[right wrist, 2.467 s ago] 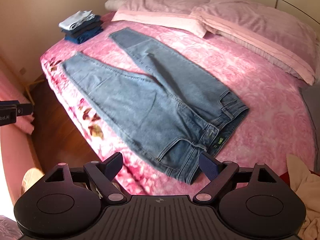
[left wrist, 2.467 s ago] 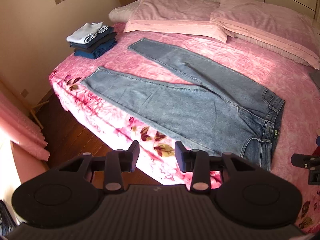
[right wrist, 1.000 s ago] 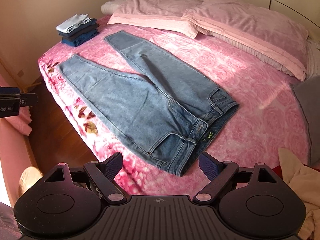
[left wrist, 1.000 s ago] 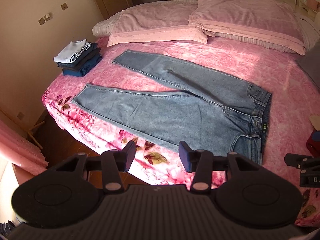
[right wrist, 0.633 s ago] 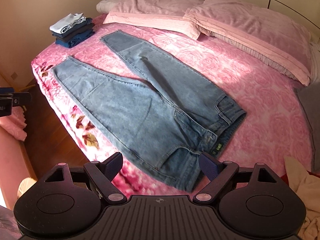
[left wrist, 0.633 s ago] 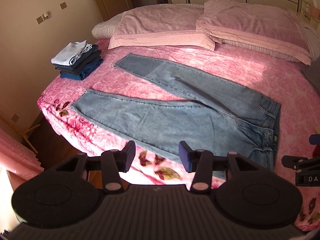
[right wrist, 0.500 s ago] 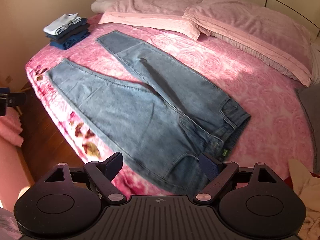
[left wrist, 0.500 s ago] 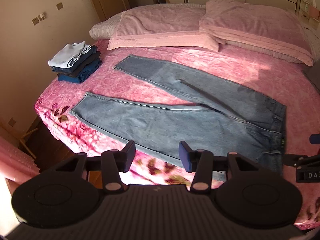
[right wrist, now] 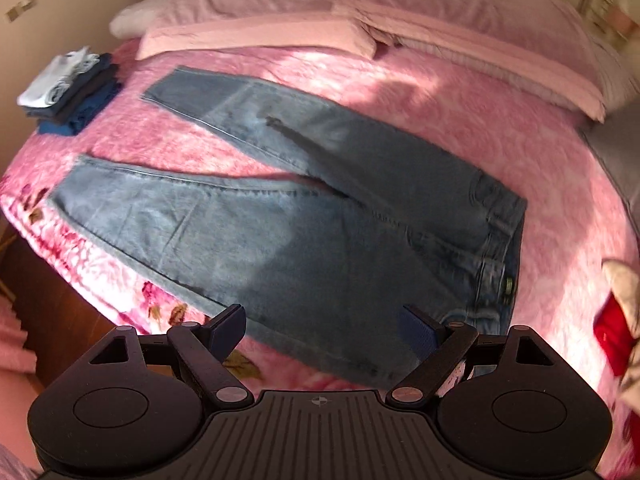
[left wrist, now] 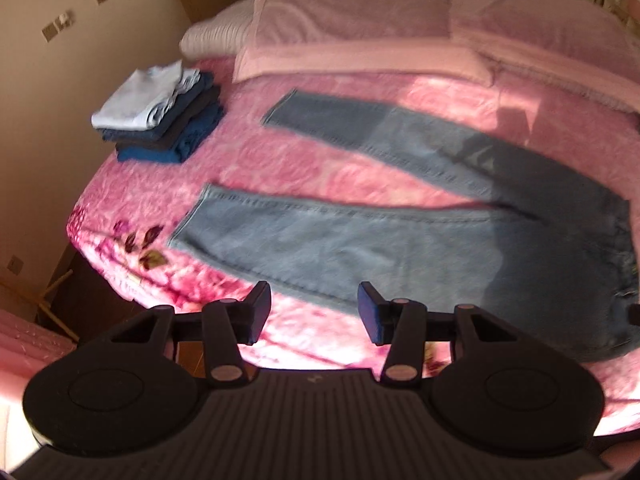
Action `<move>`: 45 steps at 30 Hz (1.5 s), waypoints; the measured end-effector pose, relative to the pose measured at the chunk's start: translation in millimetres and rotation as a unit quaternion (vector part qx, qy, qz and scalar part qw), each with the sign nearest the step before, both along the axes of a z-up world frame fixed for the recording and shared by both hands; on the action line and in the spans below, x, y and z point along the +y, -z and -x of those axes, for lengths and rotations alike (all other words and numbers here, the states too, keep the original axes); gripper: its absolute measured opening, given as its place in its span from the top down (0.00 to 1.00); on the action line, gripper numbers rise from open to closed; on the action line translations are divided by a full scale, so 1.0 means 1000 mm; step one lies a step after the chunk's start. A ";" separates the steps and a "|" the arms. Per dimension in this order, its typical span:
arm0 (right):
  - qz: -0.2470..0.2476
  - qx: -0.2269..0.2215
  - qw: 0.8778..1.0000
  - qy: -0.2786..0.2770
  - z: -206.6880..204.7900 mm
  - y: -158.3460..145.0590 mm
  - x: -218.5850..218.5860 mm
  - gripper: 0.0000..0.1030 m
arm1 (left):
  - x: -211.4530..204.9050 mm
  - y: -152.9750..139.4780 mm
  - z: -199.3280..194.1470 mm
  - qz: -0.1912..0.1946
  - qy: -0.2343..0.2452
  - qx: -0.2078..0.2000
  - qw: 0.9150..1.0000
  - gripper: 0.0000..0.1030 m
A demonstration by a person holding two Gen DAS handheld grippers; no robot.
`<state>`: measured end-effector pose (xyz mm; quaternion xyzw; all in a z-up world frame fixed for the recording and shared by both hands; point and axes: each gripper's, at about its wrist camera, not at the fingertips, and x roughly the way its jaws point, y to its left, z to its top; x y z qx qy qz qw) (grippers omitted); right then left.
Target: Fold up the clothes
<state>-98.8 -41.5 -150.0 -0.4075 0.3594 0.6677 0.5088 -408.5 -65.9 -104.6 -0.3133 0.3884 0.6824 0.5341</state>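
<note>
jeans (right wrist: 304,216): flat on the bed (right wrist: 500,128), mid-frame, legs splayed toward the left, waistband at right.
handling: likely heavy, limp denim, not fragile; grip the hem and waistband.
left gripper (left wrist: 312,312): fingers wide, empty.
right gripper (right wrist: 324,330): fingers wide, empty.

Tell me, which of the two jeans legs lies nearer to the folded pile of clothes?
The far leg, the one toward the pillows. Its hem ends beside the folded pile, while the near leg runs along the bed edge by the grippers.
</note>
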 end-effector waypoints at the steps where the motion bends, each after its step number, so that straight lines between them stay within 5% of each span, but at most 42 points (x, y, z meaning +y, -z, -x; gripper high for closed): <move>1: 0.006 -0.003 1.000 0.007 0.001 0.002 0.000 0.17 | 0.002 0.005 0.007 0.005 -0.001 -0.002 1.000 0.58; 9: 0.025 -0.020 0.997 0.071 -0.017 0.019 0.011 0.17 | 0.028 0.027 0.021 0.027 0.002 -0.026 0.999 0.58; 16: 0.052 0.020 0.993 0.105 -0.031 0.037 0.042 0.17 | 0.068 0.033 0.009 0.020 0.049 -0.043 0.998 0.58; 29: 0.038 0.028 0.990 0.136 -0.088 0.057 0.129 0.17 | 0.174 0.068 -0.075 0.022 0.140 -0.063 0.988 0.58; 38: 0.012 0.037 0.985 0.170 -0.138 0.096 0.180 0.17 | 0.255 0.126 -0.117 0.039 0.244 -0.047 0.968 0.59; 45: -0.015 0.031 0.988 0.153 -0.145 0.138 0.228 0.17 | 0.322 0.186 -0.151 0.039 0.344 -0.060 0.936 0.60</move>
